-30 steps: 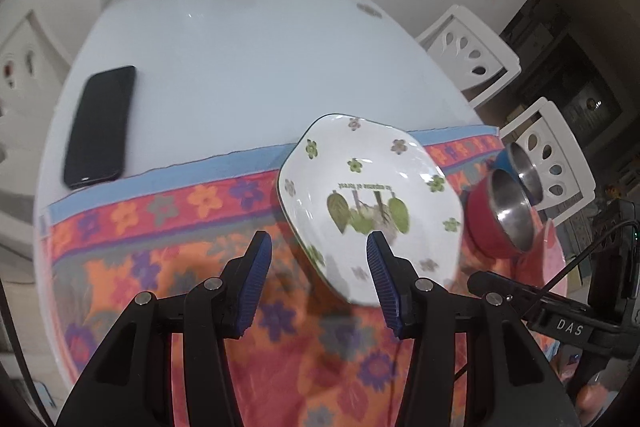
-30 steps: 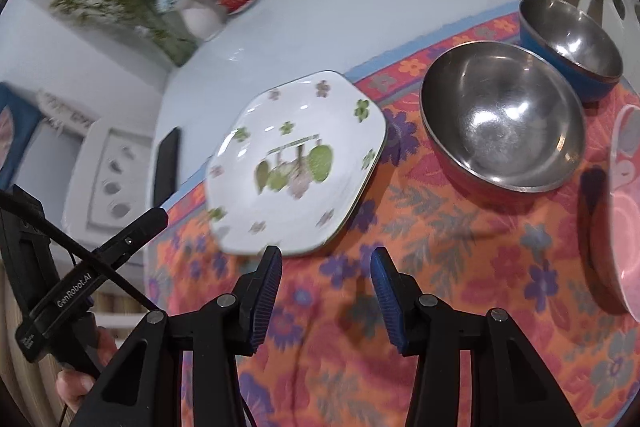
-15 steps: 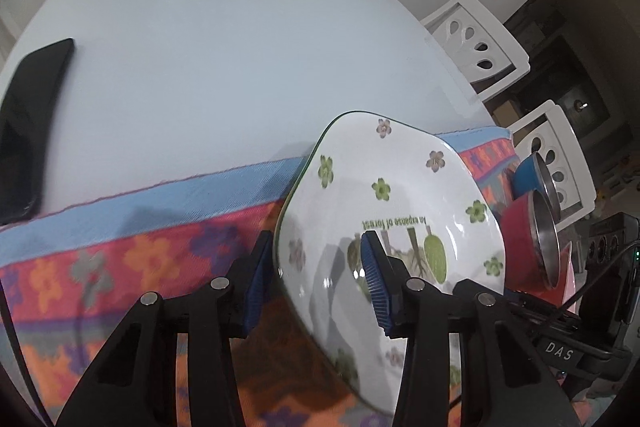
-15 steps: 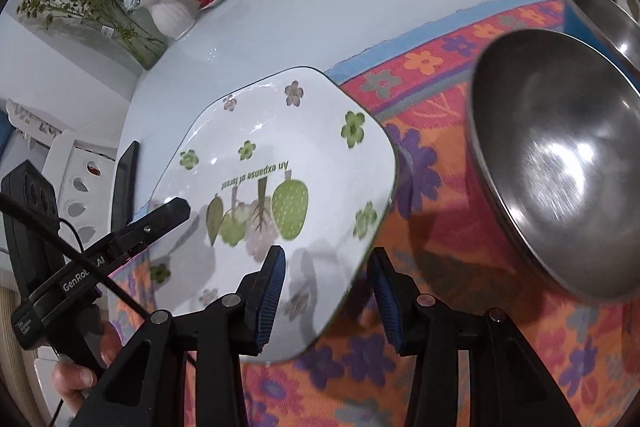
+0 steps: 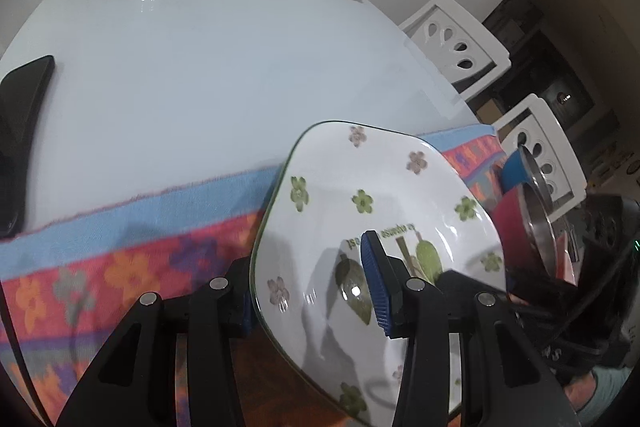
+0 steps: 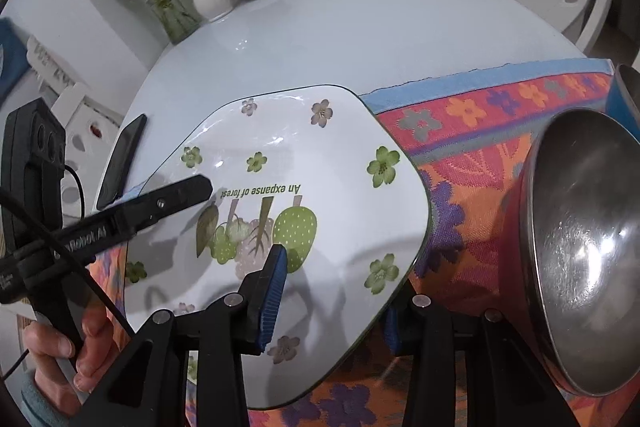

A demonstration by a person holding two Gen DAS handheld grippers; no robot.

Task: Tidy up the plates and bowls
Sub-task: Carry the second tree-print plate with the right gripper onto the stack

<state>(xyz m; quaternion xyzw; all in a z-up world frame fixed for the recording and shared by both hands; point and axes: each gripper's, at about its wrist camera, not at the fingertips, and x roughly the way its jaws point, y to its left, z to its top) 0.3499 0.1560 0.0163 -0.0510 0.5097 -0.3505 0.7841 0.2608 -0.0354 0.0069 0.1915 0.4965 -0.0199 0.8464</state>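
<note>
Both tongs, left (image 5: 308, 291) and right (image 6: 332, 295), straddle and clamp opposite rims of the plate (image 6: 320, 163).

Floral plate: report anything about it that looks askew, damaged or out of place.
Only slightly odd: the floral plate overhangs the blue border of the flowered mat, its far edge over the bare white table. No chip, crack or spill shows.

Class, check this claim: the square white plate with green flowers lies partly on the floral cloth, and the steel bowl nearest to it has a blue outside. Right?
Not quite. In the right wrist view the steel bowl nearest the square white plate with green flowers has a red outside; only the bowl behind it is blue. The plate does lie partly on the floral cloth.
</note>
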